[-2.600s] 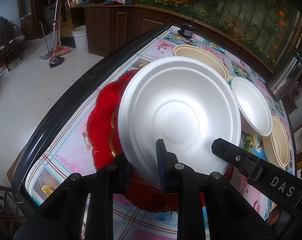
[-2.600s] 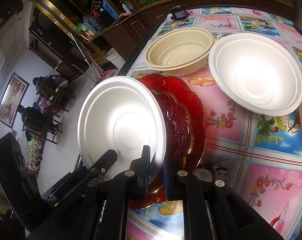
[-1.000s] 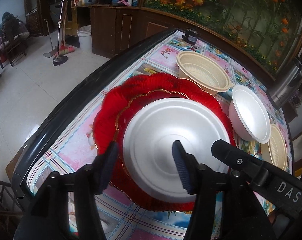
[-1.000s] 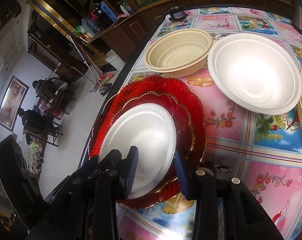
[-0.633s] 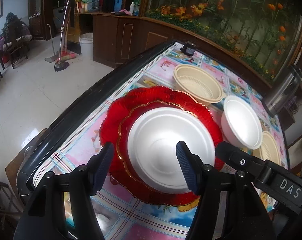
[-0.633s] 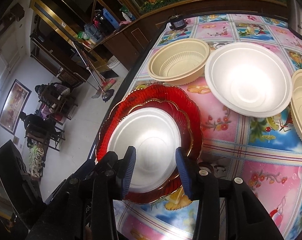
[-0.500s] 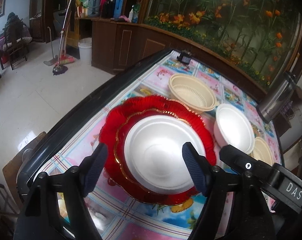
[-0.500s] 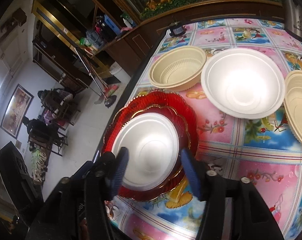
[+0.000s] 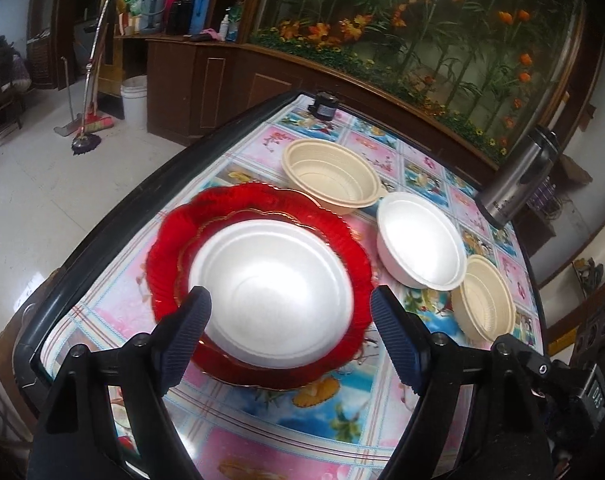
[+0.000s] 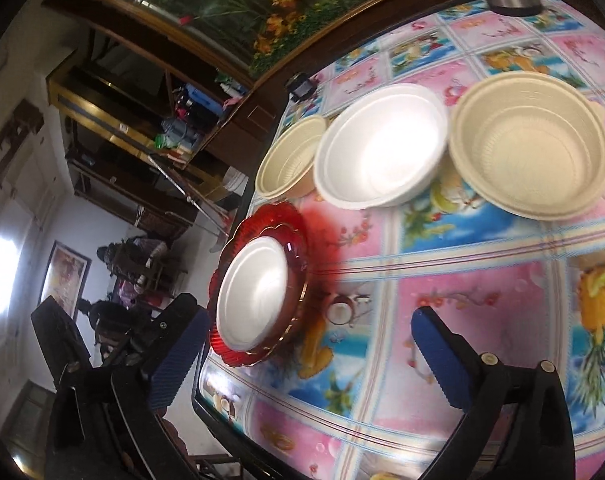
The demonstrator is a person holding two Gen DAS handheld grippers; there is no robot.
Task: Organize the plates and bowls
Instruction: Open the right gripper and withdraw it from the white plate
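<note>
Where stacked: white foam plate [image 9: 272, 294] atop scalloped red plates [image 9: 258, 208].

Steel thermos [image 9: 516, 184] on fruit-print tablecloth [image 9: 298, 420]; mop [image 9: 87, 136] on floor.

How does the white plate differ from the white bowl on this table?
The white plate is shallow and wide; the white bowl is deeper with steep sides. The white plate lies stacked on the red plates; the white bowl sits directly on the tablecloth, between two beige bowls. The plate is nearest the table's edge; the bowl is further in. Both are plain white, upright and empty.
</note>
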